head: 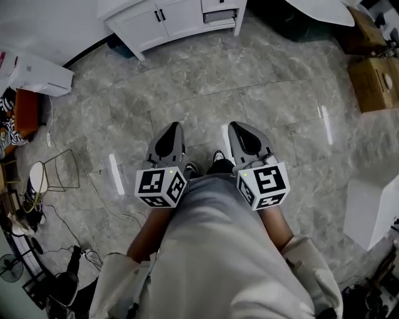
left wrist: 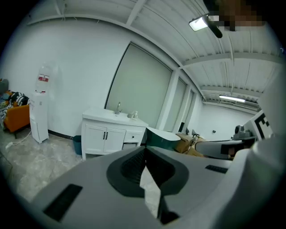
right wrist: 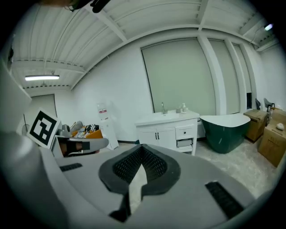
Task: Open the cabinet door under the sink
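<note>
Two cabinet doors [head: 153, 22] under the sink, both shut, two dark handles [head: 159, 15] side by side at the seam. They sat on the white sink cabinet [right wrist: 167, 134], at 11 o'clock from the grippers in head view, well apart from both. Two drawers [right wrist: 184, 137] stacked at 3 o'clock of the doors; lower one looked slightly out. One faucet [right wrist: 163, 108] on the counter [right wrist: 167, 118], small bottles [right wrist: 183, 108] at its 3 o'clock; count unclear.

Left gripper [head: 173, 127]: jaws pressed together at the tips, nothing between, only floor visible through the gap behind them. Right gripper [head: 239, 127]: same, jaws pressed together, empty. Both were held side by side low in front of the person, tips aimed toward 12 o'clock, one marker cube on each.

Around:
- one green bathtub [right wrist: 225, 129], just beside the cabinet at its 3 o'clock in the right gripper view
- one white water dispenser [left wrist: 40, 109] at the cabinet's 9 o'clock, against the wall
- two cardboard boxes [head: 374, 81] at 2 o'clock in head view
- one orange seat [head: 25, 112] at 9 o'clock, clutter on it
- one wire stool [head: 59, 171] at 8 o'clock, cables on the grey floor [head: 249, 87] near it
</note>
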A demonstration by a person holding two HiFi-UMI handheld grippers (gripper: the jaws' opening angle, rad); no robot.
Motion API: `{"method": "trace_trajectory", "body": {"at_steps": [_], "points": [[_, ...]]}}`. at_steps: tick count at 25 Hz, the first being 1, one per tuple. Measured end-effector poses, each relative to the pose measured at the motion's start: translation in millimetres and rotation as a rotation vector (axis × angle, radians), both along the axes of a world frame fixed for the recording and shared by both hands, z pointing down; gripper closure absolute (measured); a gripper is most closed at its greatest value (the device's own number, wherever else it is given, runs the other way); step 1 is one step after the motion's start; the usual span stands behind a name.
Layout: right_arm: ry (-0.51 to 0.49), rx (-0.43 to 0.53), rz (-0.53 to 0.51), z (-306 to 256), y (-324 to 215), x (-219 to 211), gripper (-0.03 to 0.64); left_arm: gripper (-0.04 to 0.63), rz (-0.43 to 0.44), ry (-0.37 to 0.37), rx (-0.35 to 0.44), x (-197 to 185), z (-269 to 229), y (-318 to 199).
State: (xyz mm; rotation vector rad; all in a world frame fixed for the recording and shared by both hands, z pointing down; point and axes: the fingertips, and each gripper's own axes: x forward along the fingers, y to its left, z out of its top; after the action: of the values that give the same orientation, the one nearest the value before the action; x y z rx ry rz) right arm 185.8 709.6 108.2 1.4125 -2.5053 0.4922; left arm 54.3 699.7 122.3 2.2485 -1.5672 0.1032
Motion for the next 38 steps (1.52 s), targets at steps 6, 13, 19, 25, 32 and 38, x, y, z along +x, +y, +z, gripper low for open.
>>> {"method": "trace_trajectory", "body": {"at_steps": [6, 13, 19, 25, 32, 38], "points": [[-0.125, 0.066, -0.059, -20.1, -26.9, 18.5, 0.609, 0.595, -0.03, 0.0, -0.01, 16.2, 1.1, -21.9], [-0.125, 0.013, -0.096, -6.1, -53.4, 8.1, 0.609, 0.595, -0.058, 0.038, -0.082, 11.1, 21.2, -32.8], [-0.062, -0.062, -0.108, 18.3, -94.2, -19.2, 0.609, 0.595, -0.043, 0.047, -0.118, -4.6, 36.1, -70.6], [-0.038, -0.09, -0.106, 21.1, -156.4, -45.7, 0.609, 0.595, -0.029, 0.028, -0.11, -31.3, 31.4, -134.0], [-0.027, -0.104, -0.105, 10.9, -225.0, -91.1, 0.609, 0.595, -0.031, 0.043, -0.104, -79.3, 18.5, -204.7], [-0.016, -0.11, -0.106, 8.0, -273.0, -127.4, 0.609, 0.596, -0.029, 0.038, -0.071, -116.4, 8.1, -258.8]]}}
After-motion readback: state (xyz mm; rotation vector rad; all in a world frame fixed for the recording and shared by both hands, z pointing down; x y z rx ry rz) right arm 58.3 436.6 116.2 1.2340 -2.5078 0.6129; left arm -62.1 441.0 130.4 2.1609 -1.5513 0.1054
